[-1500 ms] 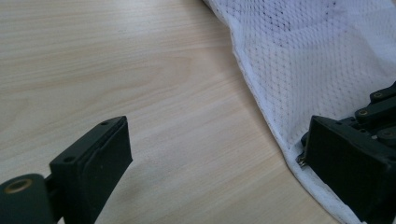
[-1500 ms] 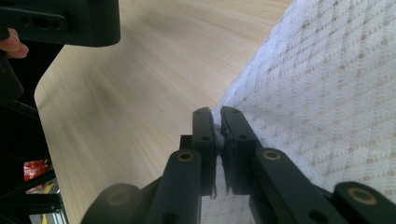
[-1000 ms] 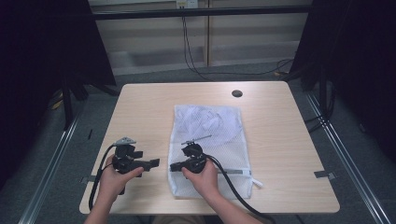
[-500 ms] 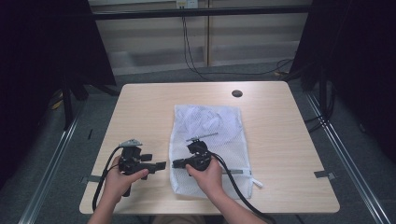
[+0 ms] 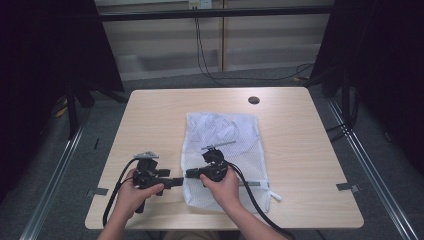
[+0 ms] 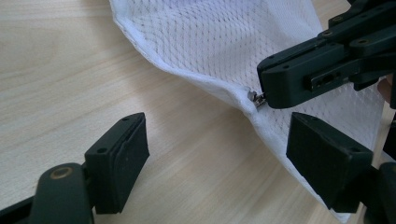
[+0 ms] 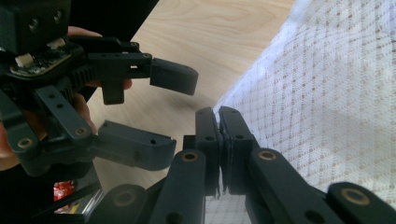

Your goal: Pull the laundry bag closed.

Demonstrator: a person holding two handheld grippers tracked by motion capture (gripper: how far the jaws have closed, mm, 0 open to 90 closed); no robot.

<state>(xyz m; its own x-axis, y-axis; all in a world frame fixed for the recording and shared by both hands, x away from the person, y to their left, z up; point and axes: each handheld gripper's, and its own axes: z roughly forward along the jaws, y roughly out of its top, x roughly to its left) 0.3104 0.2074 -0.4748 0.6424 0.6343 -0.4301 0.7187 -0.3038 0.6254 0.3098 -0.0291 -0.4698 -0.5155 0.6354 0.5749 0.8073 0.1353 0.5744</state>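
1. Right gripper (image 5: 192,174) is clamped tight on the little metal zipper pull (image 6: 253,98) at the edge of the white mesh laundry bag (image 5: 222,150). In the left gripper view you can see its black jaw tips pinching the pull right where the bag's hem lifts off the table a bit.
2. Left gripper (image 5: 176,182) is loose, jaws spread, holding nothing. They've just been narrowing, but there's a wide gap and the pads (image 6: 122,156) aren't pressing on anything. The bag's edge and the zipper pull sit just ahead of that gap, with one pad over bare wood and the other over the hem.
3. The two grippers point at each other, tips just beside one another at the bag's left edge. In the right gripper view the left one's open jaws sit right next to the closed pair, so it's pretty crowded at that corner.
4. The bag lies flat in the middle of the wooden table (image 5: 150,125), long side running away from the person, whose hands cover part of its near end.
5. Black cables (image 5: 252,197) trail off both grippers, and the right one drapes across the bag's near corner.
6. Further out: a small dark round spot (image 5: 254,100) near the table's far edge, well apart from the bag.
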